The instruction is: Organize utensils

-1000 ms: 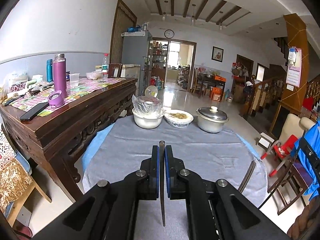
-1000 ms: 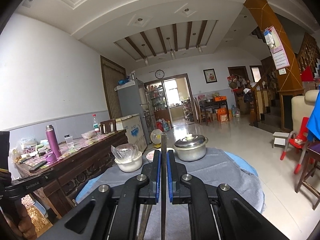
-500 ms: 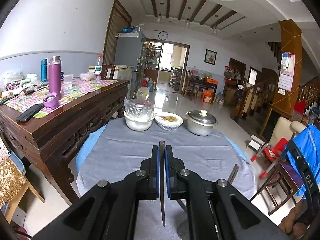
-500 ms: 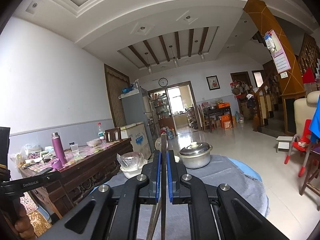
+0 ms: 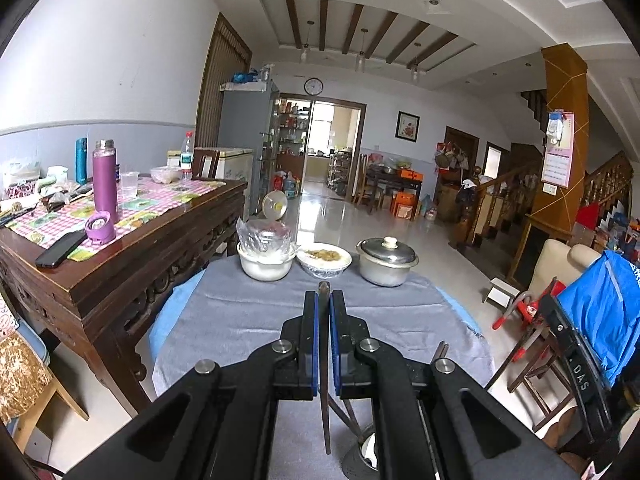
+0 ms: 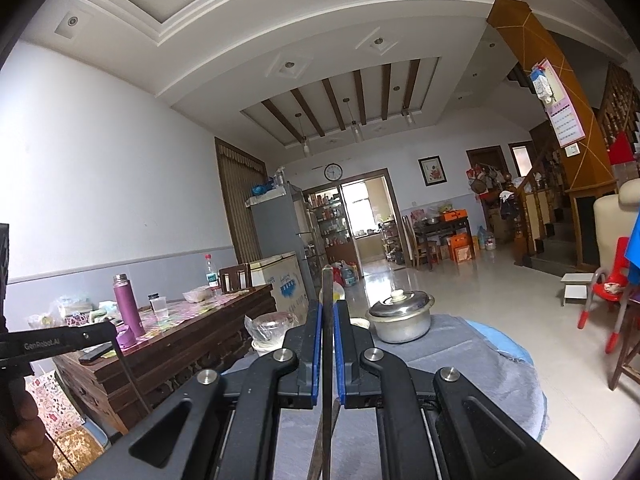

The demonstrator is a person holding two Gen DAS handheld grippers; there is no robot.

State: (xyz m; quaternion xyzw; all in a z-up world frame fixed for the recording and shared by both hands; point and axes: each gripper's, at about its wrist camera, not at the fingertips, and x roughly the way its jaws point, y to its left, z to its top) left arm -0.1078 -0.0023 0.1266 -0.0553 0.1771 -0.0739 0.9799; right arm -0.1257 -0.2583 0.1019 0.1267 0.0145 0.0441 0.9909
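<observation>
The left black two-finger gripper (image 5: 323,304) has its blue-padded fingers (image 5: 312,332) pinched tight on a thin dark wooden chopstick (image 5: 324,360), held above the round table's grey cloth (image 5: 240,316). The right black gripper (image 6: 328,312) likewise clamps a second slim dark chopstick (image 6: 327,320), whose tip pokes up past the fingertips near the lidded steel pot (image 6: 402,316).

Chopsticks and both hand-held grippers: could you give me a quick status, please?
Left hand-held gripper shut on a chopstick. Right hand-held gripper shut on another chopstick. Both above the grey cloth; bowls and lidded pot ahead, apart.
</observation>
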